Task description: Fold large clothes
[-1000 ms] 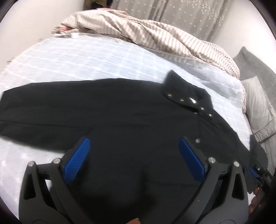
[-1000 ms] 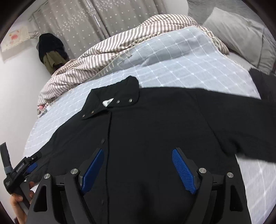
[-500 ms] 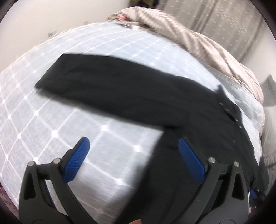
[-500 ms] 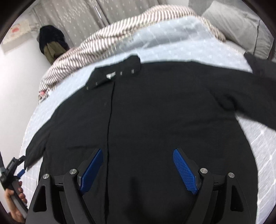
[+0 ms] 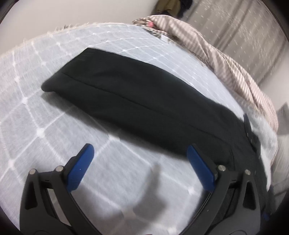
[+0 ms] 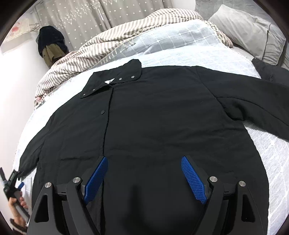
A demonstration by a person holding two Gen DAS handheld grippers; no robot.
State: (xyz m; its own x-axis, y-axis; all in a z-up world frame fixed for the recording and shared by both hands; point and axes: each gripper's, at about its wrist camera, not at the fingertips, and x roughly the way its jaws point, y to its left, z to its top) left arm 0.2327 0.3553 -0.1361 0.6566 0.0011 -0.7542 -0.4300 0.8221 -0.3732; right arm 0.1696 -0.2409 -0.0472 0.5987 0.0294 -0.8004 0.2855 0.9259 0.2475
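Blue-padded fingers of the left gripper (image 5: 139,168) are standing wide apart, gripping nothing, and hovering over the pale blue quilted bedspread (image 5: 36,115) with its white grid stitching. A grey shadow is falling on the spread between the fingers. Just beyond the tips, the jacket's left sleeve (image 5: 126,94) is lying flat and stretched out, running from its cuff at upper left down toward the body of the garment at lower right; the right-hand blue pad is sitting close to the sleeve's near edge, though contact cannot be told.

In the right wrist view, the right gripper (image 6: 144,178) is likewise spread wide and empty, hanging over the lower front of the black jacket (image 6: 153,126). The jacket is lying face up and spread flat on the bedspread (image 6: 271,162), front closed, collar (image 6: 115,79) pointing away, snap buttons showing along collar and placket. Its right sleeve (image 6: 261,101) is extending outward to the right. At the lower left edge, a hand (image 6: 16,211) is holding the other tool's handle near the end of the left sleeve.

Farther off, a striped blanket (image 6: 108,41) is bunched beyond the collar, a grey pillow (image 6: 249,30) is resting at upper right, and dotted grey curtains (image 6: 90,14) are hanging behind.
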